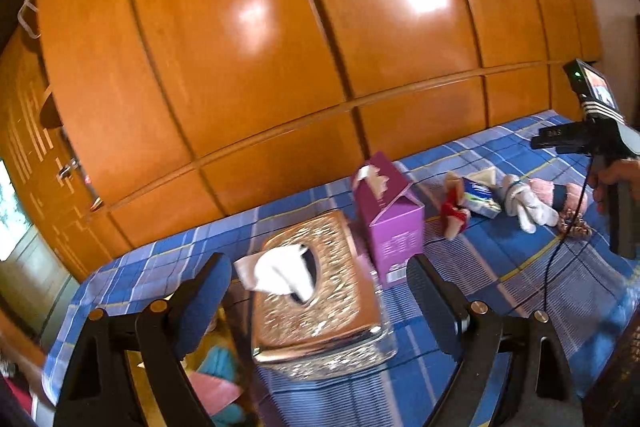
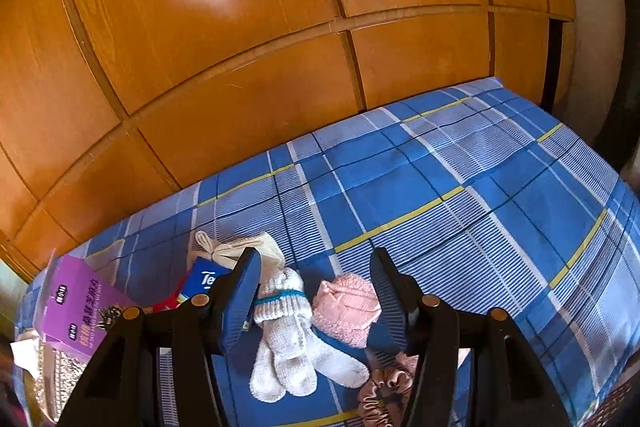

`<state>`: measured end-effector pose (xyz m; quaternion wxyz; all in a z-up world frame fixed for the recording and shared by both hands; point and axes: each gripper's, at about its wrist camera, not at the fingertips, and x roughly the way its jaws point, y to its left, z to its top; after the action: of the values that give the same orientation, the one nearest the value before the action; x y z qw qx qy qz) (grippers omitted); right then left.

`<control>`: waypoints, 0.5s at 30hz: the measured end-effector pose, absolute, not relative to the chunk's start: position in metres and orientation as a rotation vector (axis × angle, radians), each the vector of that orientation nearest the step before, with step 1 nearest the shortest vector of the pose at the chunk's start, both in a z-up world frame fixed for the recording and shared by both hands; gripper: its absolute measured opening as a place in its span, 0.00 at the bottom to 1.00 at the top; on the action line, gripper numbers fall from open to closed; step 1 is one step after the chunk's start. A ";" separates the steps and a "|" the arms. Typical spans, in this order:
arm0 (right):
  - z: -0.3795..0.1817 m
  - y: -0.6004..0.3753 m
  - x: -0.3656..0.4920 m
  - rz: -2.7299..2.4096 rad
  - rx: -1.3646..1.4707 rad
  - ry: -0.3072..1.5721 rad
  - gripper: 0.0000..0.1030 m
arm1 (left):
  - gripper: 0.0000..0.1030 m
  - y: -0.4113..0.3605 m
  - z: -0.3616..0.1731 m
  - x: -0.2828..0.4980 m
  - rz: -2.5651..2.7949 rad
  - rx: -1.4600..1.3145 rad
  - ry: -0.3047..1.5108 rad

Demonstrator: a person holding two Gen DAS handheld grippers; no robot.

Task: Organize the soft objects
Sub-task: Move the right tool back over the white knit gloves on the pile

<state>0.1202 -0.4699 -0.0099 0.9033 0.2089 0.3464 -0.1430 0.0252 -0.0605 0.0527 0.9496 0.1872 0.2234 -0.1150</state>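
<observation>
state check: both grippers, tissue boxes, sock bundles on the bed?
left gripper: open, empty.
right gripper: open, empty.
gold tissue box: flat, tissue sticking out.
purple tissue box: upright, tissue sticking out of its top.
white socks: bundled, blue band around them.
pink socks: rolled up, touching the white socks.

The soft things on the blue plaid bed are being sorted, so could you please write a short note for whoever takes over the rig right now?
Left claw: open, empty, framing the gold tissue box.
Right claw: open, empty, above the white socks and pink sock.
On the bed: purple carton, blue tissue pack, red-and-tan toy, frilly pink piece.
Done: nothing visibly grouped.
Left: gather the loose soft things.
</observation>
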 end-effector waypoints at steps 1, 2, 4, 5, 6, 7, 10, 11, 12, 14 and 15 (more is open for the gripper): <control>-0.010 -0.471 0.119 -0.288 0.447 0.715 0.56 | 0.87 -0.066 0.053 0.026 -0.241 0.387 0.454; -0.009 -0.471 0.118 -0.284 0.457 0.711 0.56 | 0.87 -0.072 0.053 0.027 -0.249 0.395 0.453; -0.008 -0.474 0.116 -0.280 0.479 0.702 0.56 | 0.87 -0.081 0.053 0.028 -0.263 0.406 0.453; -0.008 -0.475 0.115 -0.278 0.487 0.700 0.56 | 0.87 -0.087 0.052 0.028 -0.272 0.411 0.453; -0.008 -0.476 0.115 -0.278 0.498 0.699 0.56 | 0.87 -0.093 0.052 0.029 -0.281 0.418 0.451; -0.009 -0.478 0.115 -0.277 0.513 0.699 0.56 | 0.87 -0.097 0.052 0.029 -0.286 0.426 0.448; -0.009 -0.483 0.112 -0.276 0.548 0.695 0.56 | 0.87 -0.113 0.053 0.030 -0.310 0.443 0.444; -0.009 -0.485 0.112 -0.275 0.556 0.694 0.56 | 0.87 -0.119 0.053 0.029 -0.319 0.450 0.441; -0.009 -0.486 0.111 -0.273 0.569 0.693 0.56 | 0.87 -0.124 0.052 0.029 -0.326 0.457 0.439; -0.010 -0.490 0.109 -0.271 0.593 0.693 0.56 | 0.87 -0.135 0.051 0.029 -0.342 0.470 0.437; -0.011 -0.491 0.109 -0.272 0.603 0.693 0.56 | 0.87 -0.139 0.051 0.029 -0.350 0.475 0.439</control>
<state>0.1086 -0.4912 -0.0105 0.8876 0.2901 0.3332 -0.1307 0.0292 -0.1392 0.0506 0.9333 0.2321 0.2144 -0.1709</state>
